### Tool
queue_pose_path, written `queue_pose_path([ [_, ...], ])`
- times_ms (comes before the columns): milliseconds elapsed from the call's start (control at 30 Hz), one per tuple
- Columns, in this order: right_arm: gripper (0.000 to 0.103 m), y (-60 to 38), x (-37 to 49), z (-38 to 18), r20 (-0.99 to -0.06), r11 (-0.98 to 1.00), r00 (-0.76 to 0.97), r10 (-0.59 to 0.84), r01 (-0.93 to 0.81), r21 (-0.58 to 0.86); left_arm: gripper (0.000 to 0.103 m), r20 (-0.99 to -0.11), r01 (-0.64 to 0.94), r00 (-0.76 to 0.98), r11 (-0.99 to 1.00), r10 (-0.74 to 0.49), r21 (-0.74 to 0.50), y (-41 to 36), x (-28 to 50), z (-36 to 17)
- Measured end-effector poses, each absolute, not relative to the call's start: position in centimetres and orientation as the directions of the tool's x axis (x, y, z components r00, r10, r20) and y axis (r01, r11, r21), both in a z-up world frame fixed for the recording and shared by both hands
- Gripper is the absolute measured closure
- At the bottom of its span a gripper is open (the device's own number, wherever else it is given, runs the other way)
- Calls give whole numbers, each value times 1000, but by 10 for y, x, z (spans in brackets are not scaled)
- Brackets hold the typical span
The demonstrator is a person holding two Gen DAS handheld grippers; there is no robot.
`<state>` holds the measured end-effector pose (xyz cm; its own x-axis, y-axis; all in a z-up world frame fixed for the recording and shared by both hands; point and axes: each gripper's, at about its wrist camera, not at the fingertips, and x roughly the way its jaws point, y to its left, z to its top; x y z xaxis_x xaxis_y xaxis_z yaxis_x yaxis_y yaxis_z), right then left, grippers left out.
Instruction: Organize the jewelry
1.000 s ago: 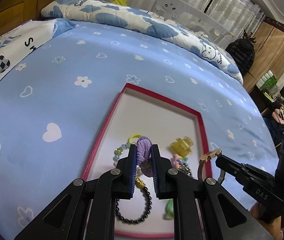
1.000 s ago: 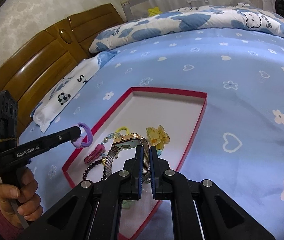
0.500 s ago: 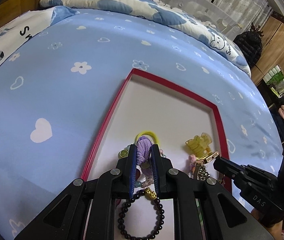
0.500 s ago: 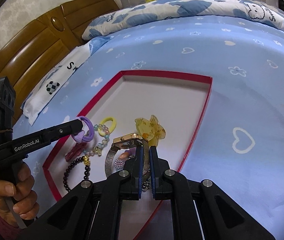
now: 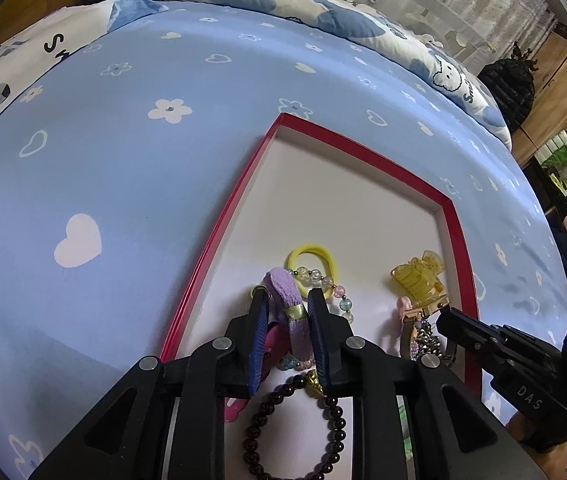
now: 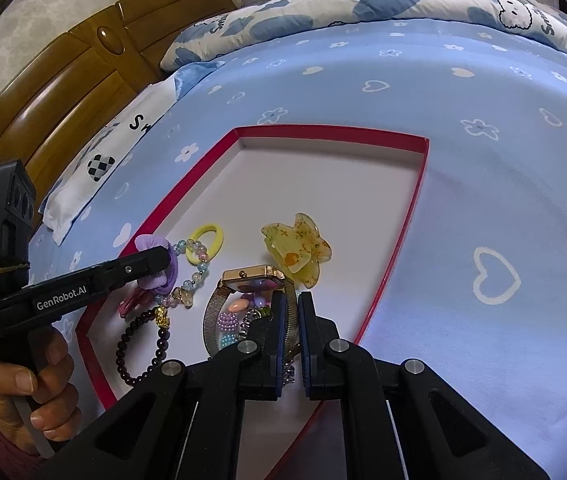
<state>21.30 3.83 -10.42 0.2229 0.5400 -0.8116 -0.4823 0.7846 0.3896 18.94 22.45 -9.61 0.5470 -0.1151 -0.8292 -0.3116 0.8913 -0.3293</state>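
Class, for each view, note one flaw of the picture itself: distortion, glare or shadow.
Left wrist view: fisheye bends the red box rim and bed; corners are black. Right wrist view: glare on the headboard; a soft shadow right of the box.

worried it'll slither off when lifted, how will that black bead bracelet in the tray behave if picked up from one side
The black bead bracelet is probably floppy: its strung beads lie in a loose loop, so it would likely sag and swing. The round, glossy beads look slippery. The gold charm may slide to the bottom.
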Motion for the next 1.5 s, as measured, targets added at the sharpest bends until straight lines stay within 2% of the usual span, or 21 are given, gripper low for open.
queue_pose_path([
  [267, 93, 36, 213, -105, -804, 778, 216, 554, -478, 407, 81, -831, -316, 545, 892, -110, -324, 223, 188, -96],
  [400, 92, 35, 213, -105, -801, 776, 213, 560, -473, 416, 66, -835, -327, 542, 891, -97, -316, 223, 186, -94],
  [667, 91, 34, 211, -101, -796, 777, 222, 563, -470, 419, 65, -834, -326, 544, 892, -93, -312, 223, 181, -89],
  [800, 90, 32, 209, -96, -786, 773, 231, 573, -473, 424, 61, -832, -325, 548, 895, -86, -307, 222, 176, -85],
  [933, 80, 29, 207, -90, -778, 769, 241, 580, -477, 426, 59, -830, -324, 551, 894, -87, -309, 221, 171, -82],
  [1067, 74, 26, 203, -84, -766, 767, 255, 589, -476, 431, 58, -825, -325, 559, 893, -85, -313, 221, 164, -77],
  [1300, 55, 17, 193, -71, -742, 763, 288, 605, -474, 439, 39, -804, -322, 593, 898, -56, -300, 214, 138, -56],
  [1367, 54, 11, 187, -66, -729, 760, 303, 614, -474, 444, 36, -797, -323, 601, 898, -48, -298, 210, 127, -51],
  [1433, 44, 4, 179, -61, -718, 760, 320, 619, -474, 444, 32, -794, -325, 607, 899, -39, -293, 206, 115, -47],
  [1500, 40, -3, 172, -56, -705, 758, 334, 626, -473, 448, 28, -788, -329, 615, 900, -26, -287, 200, 101, -42],
])
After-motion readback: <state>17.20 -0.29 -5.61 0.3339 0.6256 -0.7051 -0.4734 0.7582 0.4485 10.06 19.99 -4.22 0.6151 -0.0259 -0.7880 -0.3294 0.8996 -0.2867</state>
